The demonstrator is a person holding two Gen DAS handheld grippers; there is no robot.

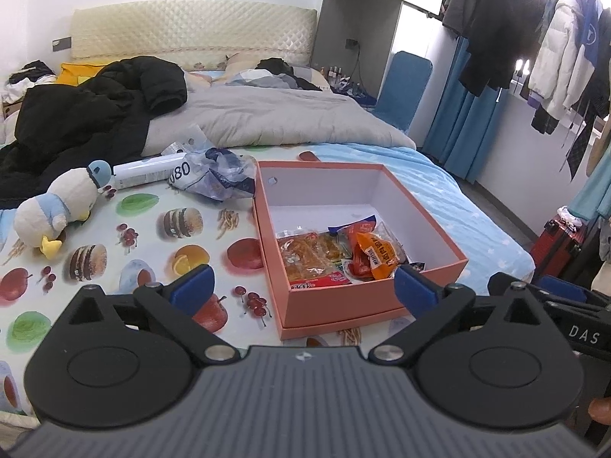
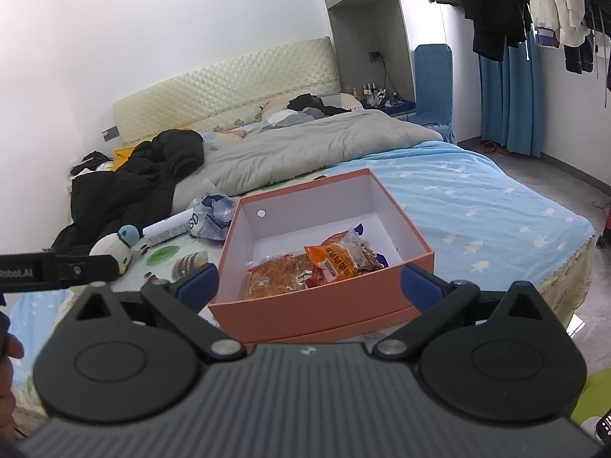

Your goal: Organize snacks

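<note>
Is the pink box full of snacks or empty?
Partly full: the box holds a few snack packets at one end; the rest is bare.

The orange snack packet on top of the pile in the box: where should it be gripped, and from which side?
Grip the orange snack packet by its raised, crinkled upper edge, coming from above through the open top of the pink box. It lies on the other packets, and the box walls block a level approach. A hand-held gripper with wide jaws could probably pinch that edge.

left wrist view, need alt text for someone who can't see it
An open orange box sits on a bed, holding several snack packets at its near end. The left gripper is open and empty just in front of it. A plush duck lies to the left on the food-print sheet.
</note>
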